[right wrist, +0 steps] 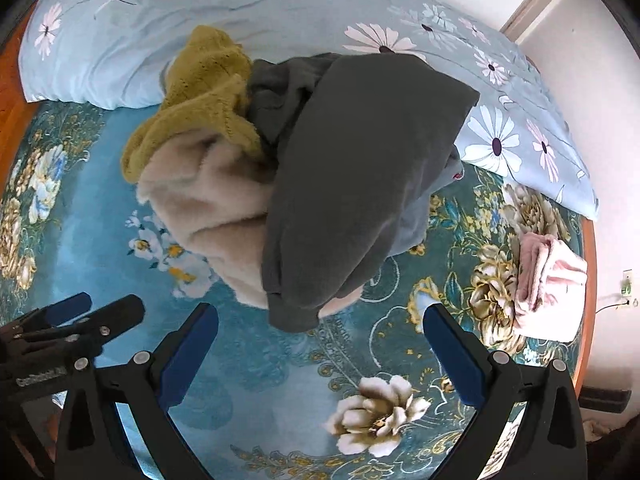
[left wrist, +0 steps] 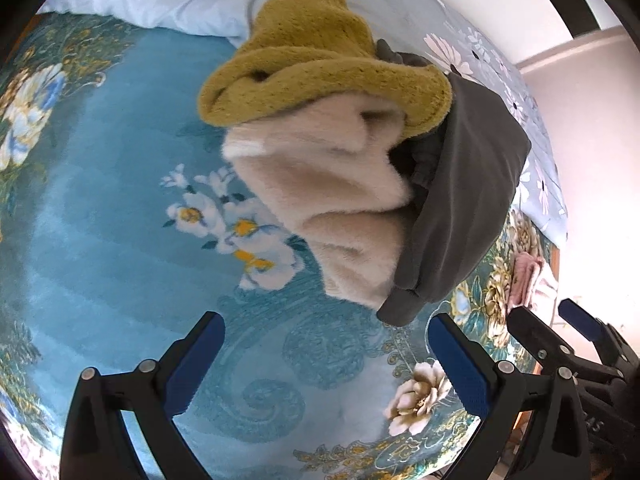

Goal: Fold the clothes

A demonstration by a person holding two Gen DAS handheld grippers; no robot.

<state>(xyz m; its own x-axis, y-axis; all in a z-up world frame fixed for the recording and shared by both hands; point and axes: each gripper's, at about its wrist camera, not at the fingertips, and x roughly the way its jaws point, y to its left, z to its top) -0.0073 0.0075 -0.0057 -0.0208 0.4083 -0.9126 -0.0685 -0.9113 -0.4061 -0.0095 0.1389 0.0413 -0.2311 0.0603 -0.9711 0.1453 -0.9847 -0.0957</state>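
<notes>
A heap of unfolded clothes lies on a teal floral bedspread (left wrist: 100, 200): a mustard knit garment (left wrist: 312, 60) at the back, a cream fleece garment (left wrist: 336, 204) in front, a dark grey garment (left wrist: 468, 184) draped on the right. The heap also shows in the right wrist view: mustard (right wrist: 200, 92), cream (right wrist: 208, 204), grey (right wrist: 352, 168). My left gripper (left wrist: 326, 328) is open and empty, just short of the heap. My right gripper (right wrist: 320, 320) is open and empty, with the grey garment's hem just ahead of its fingertips. Each gripper appears at the edge of the other's view.
A folded pink garment (right wrist: 548, 280) lies at the bed's right edge, also showing in the left wrist view (left wrist: 528, 276). A pale blue flowered quilt (right wrist: 240, 12) is bunched along the far side. A white wall (right wrist: 616, 160) with a socket stands to the right.
</notes>
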